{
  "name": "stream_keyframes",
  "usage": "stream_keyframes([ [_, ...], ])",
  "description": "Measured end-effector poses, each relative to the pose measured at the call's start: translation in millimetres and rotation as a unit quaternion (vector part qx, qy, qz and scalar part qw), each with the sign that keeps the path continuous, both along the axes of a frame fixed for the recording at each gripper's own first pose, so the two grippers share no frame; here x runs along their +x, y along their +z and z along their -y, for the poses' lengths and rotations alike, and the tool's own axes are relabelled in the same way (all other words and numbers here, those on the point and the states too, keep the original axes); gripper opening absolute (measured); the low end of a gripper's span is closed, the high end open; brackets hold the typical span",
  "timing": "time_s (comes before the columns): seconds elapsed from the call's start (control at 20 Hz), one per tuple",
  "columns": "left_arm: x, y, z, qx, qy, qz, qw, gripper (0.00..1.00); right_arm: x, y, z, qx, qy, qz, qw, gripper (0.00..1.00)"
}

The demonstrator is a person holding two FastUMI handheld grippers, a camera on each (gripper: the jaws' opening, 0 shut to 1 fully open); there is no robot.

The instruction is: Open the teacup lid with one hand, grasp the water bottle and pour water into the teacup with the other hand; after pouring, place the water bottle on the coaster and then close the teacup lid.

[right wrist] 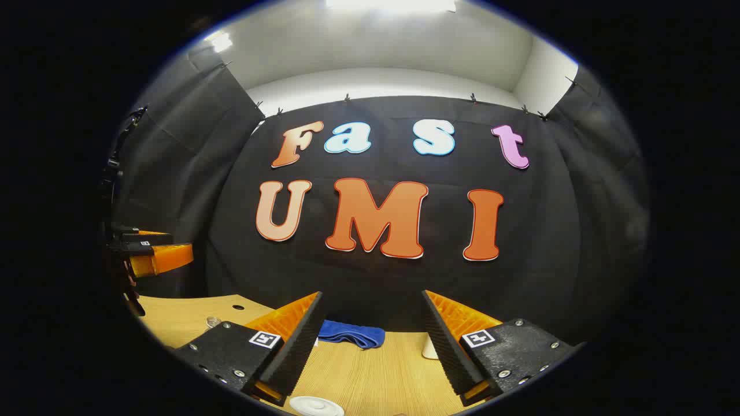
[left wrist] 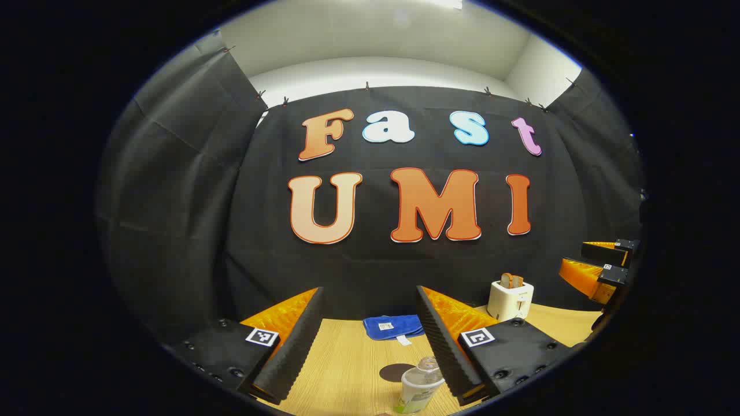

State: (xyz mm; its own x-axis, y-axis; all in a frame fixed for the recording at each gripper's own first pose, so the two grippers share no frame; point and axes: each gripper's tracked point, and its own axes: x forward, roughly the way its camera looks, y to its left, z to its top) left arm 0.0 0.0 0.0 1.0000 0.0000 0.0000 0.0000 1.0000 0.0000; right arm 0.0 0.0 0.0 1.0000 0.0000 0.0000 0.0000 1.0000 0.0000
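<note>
A: OK, status on both tongs?

B: Both spread wide, nothing btwn the fingers. My left gripper point(left wrist: 370, 341) hangs above the wooden table point(left wrist: 347, 370), pointing at the booth wall. My right gripper point(right wrist: 370, 346) same posture, same height roughly.

A: Where's the bottle?

B: Left gripper view: clear water bottle point(left wrist: 421, 386) stands upright at the bottom edge, just beside my right-hand finger point(left wrist: 442, 341) of that tong, can't tell if touching. Label on its lower part, cap looks clear. Dark round coaster point(left wrist: 398, 371) flat on the table just behind/left of the bottle.

A: Teacup?

B: Right gripper view: white round lid point(right wrist: 317, 406) at the very bottom, btwn the fingers but below them, lying flat. Cup body under it is cut off, can't tell more.

A: Other stuff?

B: Blue cloth point(left wrist: 393, 327) crumpled at the table's far edge by the wall. White toaster point(left wrist: 510, 299) w/ bread slices sticking up, far right in left gripper view. Each tong shows at the edge of the other's view, also wide.
</note>
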Motion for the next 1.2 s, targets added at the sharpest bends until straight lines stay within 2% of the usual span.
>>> stream_keyframes([
  [0.7, -9, -4, -4, 0.000, -0.001, 0.001, 1.000, 0.99, -6, -10, -6, -0.002, 0.006, -0.011, 1.000, 0.98],
  [1.15, -11, -26, 8, 0.010, -0.011, -0.019, 1.000, 0.99, -8, -41, -15, 0.003, 0.021, -0.044, 0.999, 0.97],
  [1.2, -12, -30, 11, 0.009, -0.014, -0.023, 1.000, 0.99, -10, -48, -16, 0.005, 0.024, -0.051, 0.998, 0.94],
])
